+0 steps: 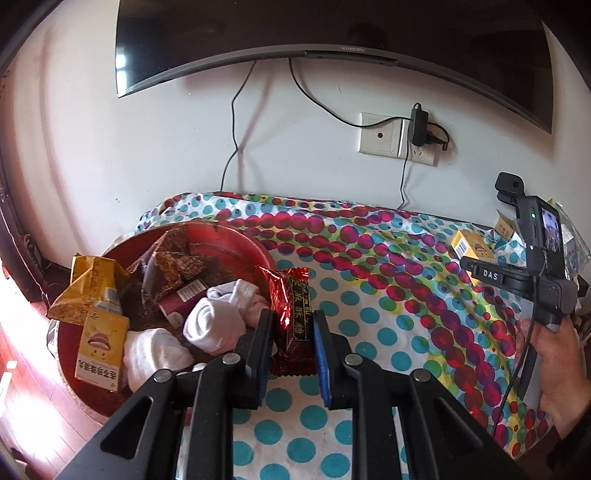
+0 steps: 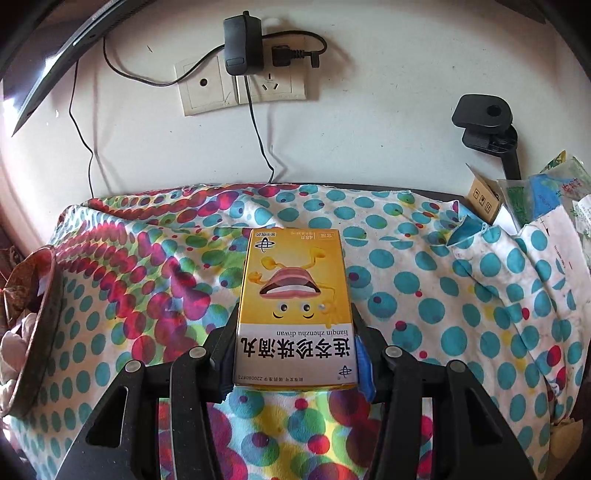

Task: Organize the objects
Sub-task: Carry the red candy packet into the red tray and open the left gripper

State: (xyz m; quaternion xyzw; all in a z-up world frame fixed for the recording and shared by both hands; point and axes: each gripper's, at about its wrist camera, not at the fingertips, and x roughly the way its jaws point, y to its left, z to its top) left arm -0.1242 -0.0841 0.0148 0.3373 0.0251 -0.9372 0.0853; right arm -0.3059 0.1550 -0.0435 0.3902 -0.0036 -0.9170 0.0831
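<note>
A wall-mounted television (image 1: 332, 33), marked "xiaomi" on its lower bezel, is being shown across the top of the left wrist view, with only its corner being caught in the right wrist view. Below it, a table draped in a polka-dot cloth (image 2: 424, 295) is being seen in both views. A round red tray (image 1: 229, 247) at the cloth's left end is being shown fully only in the left view, holding white socks (image 1: 221, 321), brown snack packets (image 1: 177, 262) and a yellow box (image 1: 99, 347) printed with a cartoon mouth. A matching yellow medicine box (image 2: 295, 306), reading "lianqin zhenzhu diwan" and "48", is being clamped at its near end by the right gripper (image 2: 295, 354), above the cloth. A red foil snack packet (image 1: 295, 317) with a black-and-gold label is being gripped by the left gripper (image 1: 291, 347), beside the tray's rim. The wall socket (image 2: 240, 88) with its black adapter (image 2: 242, 44) is being seen closest in the right view. In the left view alone, the person's right hand (image 1: 554, 354) is being shown around a handle with a "DAS" tag (image 1: 489, 275).
</note>
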